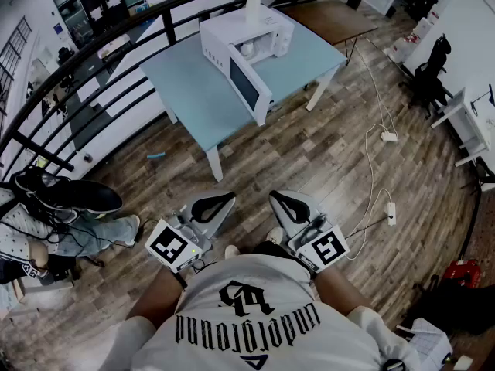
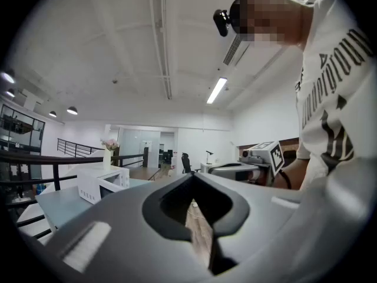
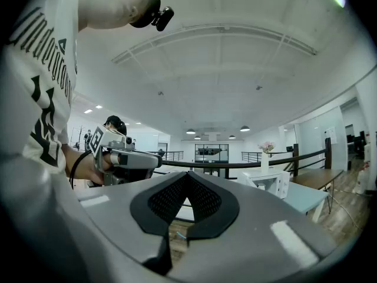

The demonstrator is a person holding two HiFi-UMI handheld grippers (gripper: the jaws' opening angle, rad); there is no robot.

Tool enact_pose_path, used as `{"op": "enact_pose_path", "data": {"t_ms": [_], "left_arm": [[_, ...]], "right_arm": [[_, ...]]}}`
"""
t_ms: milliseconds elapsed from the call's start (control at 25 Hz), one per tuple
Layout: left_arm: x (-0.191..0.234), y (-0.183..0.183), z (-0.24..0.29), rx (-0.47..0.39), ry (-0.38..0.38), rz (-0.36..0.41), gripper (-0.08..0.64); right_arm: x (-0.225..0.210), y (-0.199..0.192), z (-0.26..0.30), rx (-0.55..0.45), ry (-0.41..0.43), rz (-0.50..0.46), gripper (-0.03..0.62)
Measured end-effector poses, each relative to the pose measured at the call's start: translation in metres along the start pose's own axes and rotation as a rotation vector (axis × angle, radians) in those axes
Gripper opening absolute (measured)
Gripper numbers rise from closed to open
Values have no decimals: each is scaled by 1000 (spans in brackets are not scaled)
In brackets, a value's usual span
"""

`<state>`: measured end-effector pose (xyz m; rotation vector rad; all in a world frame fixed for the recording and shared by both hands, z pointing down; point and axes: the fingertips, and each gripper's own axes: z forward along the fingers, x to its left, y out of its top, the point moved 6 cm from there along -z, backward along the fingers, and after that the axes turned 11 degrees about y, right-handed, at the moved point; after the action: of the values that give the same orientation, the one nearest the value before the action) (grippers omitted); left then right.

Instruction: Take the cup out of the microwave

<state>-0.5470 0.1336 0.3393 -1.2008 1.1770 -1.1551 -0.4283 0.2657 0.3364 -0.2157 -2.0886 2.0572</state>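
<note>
A white microwave (image 1: 246, 45) stands on a light blue table (image 1: 193, 91) far ahead of me, its door (image 1: 251, 90) swung open toward me. Inside the cavity a small pale cup (image 1: 247, 49) shows faintly. Both grippers are held low and close to my body, well short of the table. My left gripper (image 1: 213, 205) and my right gripper (image 1: 288, 205) are shut with nothing between the jaws. In the left gripper view the left gripper (image 2: 192, 175) is shut, with the microwave (image 2: 100, 184) off to its left. In the right gripper view the right gripper (image 3: 187, 174) is shut, with the microwave (image 3: 265, 181) off to its right.
A vase of flowers (image 1: 255, 2) stands on the microwave. A black railing (image 1: 93, 99) curves behind the table. A seated person (image 1: 46, 207) is at the left. A power strip and cable (image 1: 389, 211) lie on the wooden floor at the right, and a small blue thing (image 1: 155, 155) lies near the table leg.
</note>
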Motion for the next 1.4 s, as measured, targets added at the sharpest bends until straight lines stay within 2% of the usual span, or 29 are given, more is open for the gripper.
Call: {"op": "enact_pose_path", "data": {"t_ms": [360,480,880,1120,1400], "left_arm": [[-3,2,47,11,-16,-18,49],[-4,-1,75,9,-28,-13,49],[-25,-2,192,19,-29,-19,49],[-36,-1,244,15,-10,-26,50],[-39,-8,290,32,-51,-33,50]], "right_arm": [[-39,-1,-18,-2,-27,12,5],[-61,-4,-30,-31,-35,26,5],[-159,-9,-91,-39,-39,43,5],[-201,-7,-123,-36,-20,28,5],[-237,-15,-141,-30,-64,45,5]]}}
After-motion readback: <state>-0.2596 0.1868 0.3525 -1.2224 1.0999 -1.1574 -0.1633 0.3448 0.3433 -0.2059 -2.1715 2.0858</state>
